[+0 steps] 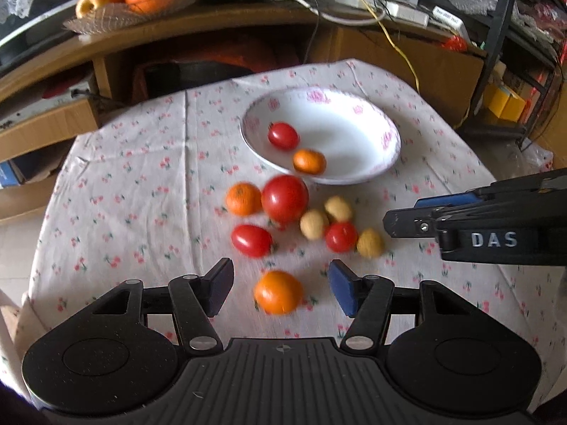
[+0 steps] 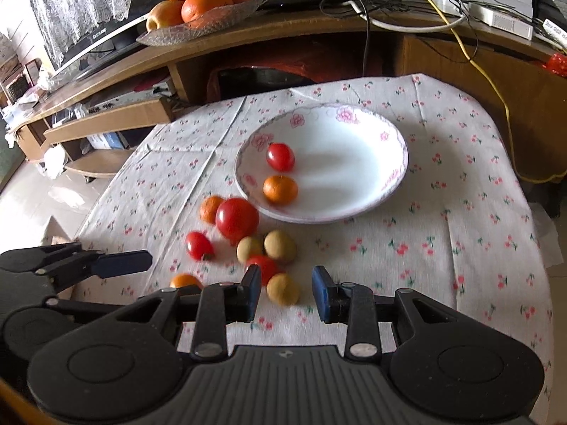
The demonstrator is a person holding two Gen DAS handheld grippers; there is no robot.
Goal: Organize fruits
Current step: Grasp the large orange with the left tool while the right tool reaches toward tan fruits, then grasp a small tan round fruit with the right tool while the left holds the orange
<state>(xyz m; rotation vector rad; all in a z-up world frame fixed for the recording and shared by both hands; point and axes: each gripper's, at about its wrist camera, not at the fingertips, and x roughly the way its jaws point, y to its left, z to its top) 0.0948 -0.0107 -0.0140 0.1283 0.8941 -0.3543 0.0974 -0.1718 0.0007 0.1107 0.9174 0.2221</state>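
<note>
Round glossy fruits (image 1: 284,198) nr glazed bowl (image 1: 354,173).

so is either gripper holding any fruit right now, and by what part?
Nothing held. Left gripper is open around the orange fruit; right gripper is open around a tan fruit. Both fruits lie on the tablecloth.

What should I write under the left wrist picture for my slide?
Open left hand-held gripper lined up on an orange fruit; two fruits sit in the bowl.

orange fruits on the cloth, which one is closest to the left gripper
The orange fruit lying alone between the open left gripper fingers. The other one sits farther off, beside the big tomato.
</note>
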